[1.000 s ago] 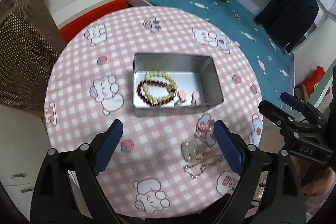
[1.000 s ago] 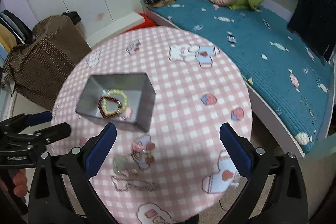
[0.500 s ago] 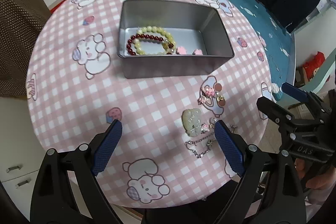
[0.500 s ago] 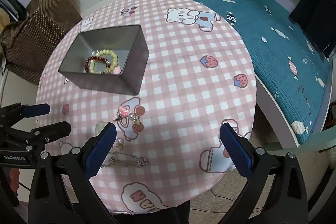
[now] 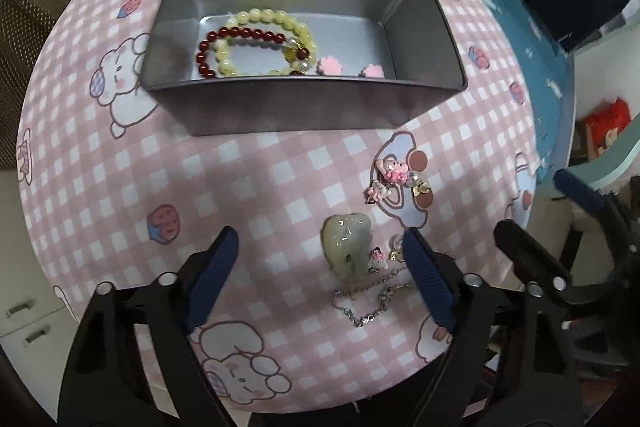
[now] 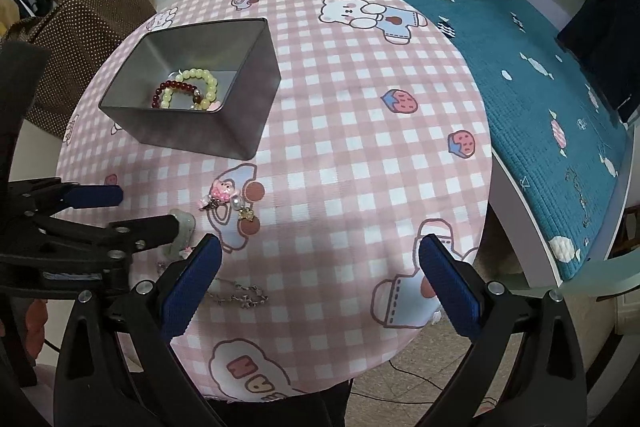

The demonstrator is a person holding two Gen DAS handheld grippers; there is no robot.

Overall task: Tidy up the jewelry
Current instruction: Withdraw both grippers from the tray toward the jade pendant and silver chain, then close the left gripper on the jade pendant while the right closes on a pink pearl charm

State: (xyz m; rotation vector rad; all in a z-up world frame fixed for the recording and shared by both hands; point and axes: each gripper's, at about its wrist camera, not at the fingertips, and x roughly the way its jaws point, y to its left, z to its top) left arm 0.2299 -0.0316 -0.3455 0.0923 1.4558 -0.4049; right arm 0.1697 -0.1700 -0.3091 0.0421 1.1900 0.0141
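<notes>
A grey metal box [image 5: 296,107] [image 6: 244,115] sits on the round pink-checked table [image 5: 240,179] and holds a dark red bead bracelet [image 5: 240,37], a pale yellow bead bracelet [image 5: 276,23] and two pink flower pieces [image 5: 330,65]. On the cloth lie a pale green jade pendant [image 5: 346,245], a silver chain [image 5: 370,301] [image 6: 240,295] and pink charm earrings [image 5: 394,173] [image 6: 224,193]. My left gripper [image 5: 320,255] is open, low over the cloth, with the pendant between its fingers. My right gripper [image 6: 320,259] is open and empty above the table's near right part.
A bed with a teal cover [image 6: 520,39] runs along the table's far right side. A brown dotted cloth [image 6: 88,7] lies over something at the left. White drawers [image 5: 24,311] stand below the table's left edge.
Both grippers have moved down and forward toward the table. The left one now straddles the jade pendant. Both stay open.
</notes>
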